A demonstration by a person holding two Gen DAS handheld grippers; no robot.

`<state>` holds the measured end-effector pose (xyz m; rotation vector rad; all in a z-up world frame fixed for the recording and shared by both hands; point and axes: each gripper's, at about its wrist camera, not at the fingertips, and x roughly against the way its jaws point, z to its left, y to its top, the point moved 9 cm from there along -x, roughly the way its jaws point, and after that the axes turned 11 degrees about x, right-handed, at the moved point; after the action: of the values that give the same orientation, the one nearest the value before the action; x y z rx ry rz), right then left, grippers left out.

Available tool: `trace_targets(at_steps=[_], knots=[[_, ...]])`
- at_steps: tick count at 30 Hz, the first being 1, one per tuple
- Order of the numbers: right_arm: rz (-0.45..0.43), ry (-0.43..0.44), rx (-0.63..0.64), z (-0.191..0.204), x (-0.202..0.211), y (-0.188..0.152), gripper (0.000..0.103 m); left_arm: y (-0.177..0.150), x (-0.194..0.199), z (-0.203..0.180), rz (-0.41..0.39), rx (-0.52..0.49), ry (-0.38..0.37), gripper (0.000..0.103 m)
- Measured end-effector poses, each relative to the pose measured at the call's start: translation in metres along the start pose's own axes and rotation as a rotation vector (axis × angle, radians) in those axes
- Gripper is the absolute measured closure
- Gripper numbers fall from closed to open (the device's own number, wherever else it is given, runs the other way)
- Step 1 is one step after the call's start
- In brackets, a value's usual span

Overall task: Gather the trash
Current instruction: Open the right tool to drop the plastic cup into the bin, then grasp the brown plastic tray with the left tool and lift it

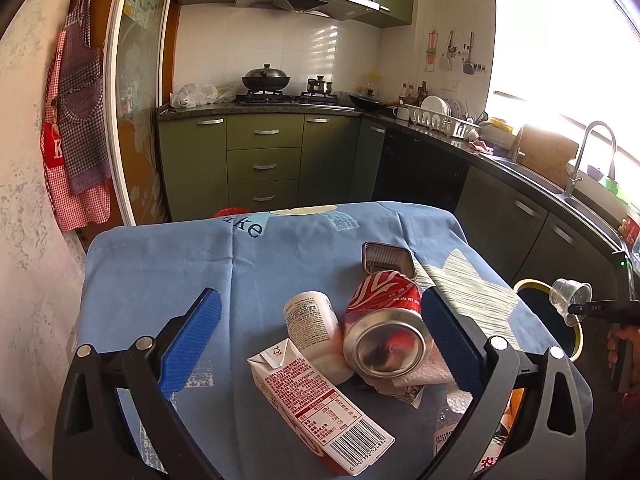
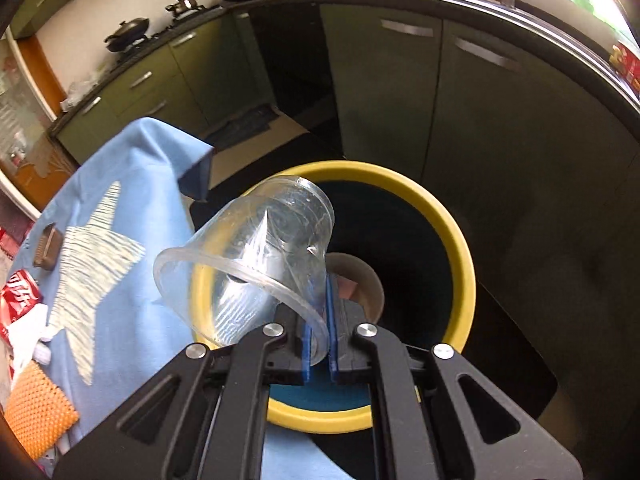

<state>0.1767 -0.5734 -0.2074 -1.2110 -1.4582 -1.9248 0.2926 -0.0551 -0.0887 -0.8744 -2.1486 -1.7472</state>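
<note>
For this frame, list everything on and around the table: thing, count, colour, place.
Clear plastic cup: one, transparent, pinched at its rim in the right gripper, over the bin.
Bin: one, yellow rim, dark inside, beside the table.
Soda can: one, red, dented, lying mid-table.
White bottle: one, lying left of the can.
Carton: one, white and red, lying at the near edge.
Small tray: one, grey, behind the can.
Tablecloth: one, blue, covering the table.
Left gripper: blue pads, open, around the can and bottle.
Right gripper: blue pads, shut on the cup.
</note>
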Motion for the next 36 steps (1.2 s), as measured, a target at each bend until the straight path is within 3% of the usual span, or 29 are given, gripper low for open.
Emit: trace_targets(at_steps=[2,4,5,15,18,24,27,30,36], knots=[[0.028,-0.003,-0.013,-0.006,-0.009,-0.002,0.092,0.0,-0.001,0.0,0.003,0.0,-0.001,0.005],[0.033,0.009,-0.043,-0.011,-0.013,-0.003,0.079,0.0,-0.001,0.0,0.002,0.0,-0.001,0.005],[0.031,0.012,-0.052,-0.01,-0.014,-0.003,0.077,0.0,-0.001,0.0,0.002,0.001,-0.002,0.005],[-0.023,0.066,-0.082,0.002,0.005,-0.013,0.069,-0.001,0.002,-0.01,0.018,-0.005,-0.043,0.005],[-0.044,0.082,-0.088,0.007,0.013,-0.02,0.069,-0.001,0.004,-0.018,0.056,-0.015,-0.06,0.005],[-0.083,0.095,-0.076,0.007,0.033,-0.027,0.068,0.016,0.003,-0.046,0.18,-0.083,-0.105,0.005],[-0.103,0.104,-0.076,0.006,0.039,-0.029,0.067,0.031,-0.012,-0.062,0.287,-0.089,-0.138,0.005],[-0.115,0.125,-0.085,0.005,0.044,-0.032,0.064,0.041,-0.043,-0.081,0.39,-0.123,-0.146,0.005],[-0.12,0.151,-0.099,0.003,0.045,-0.036,0.063,0.032,-0.127,-0.097,0.6,-0.153,-0.079,0.008]])
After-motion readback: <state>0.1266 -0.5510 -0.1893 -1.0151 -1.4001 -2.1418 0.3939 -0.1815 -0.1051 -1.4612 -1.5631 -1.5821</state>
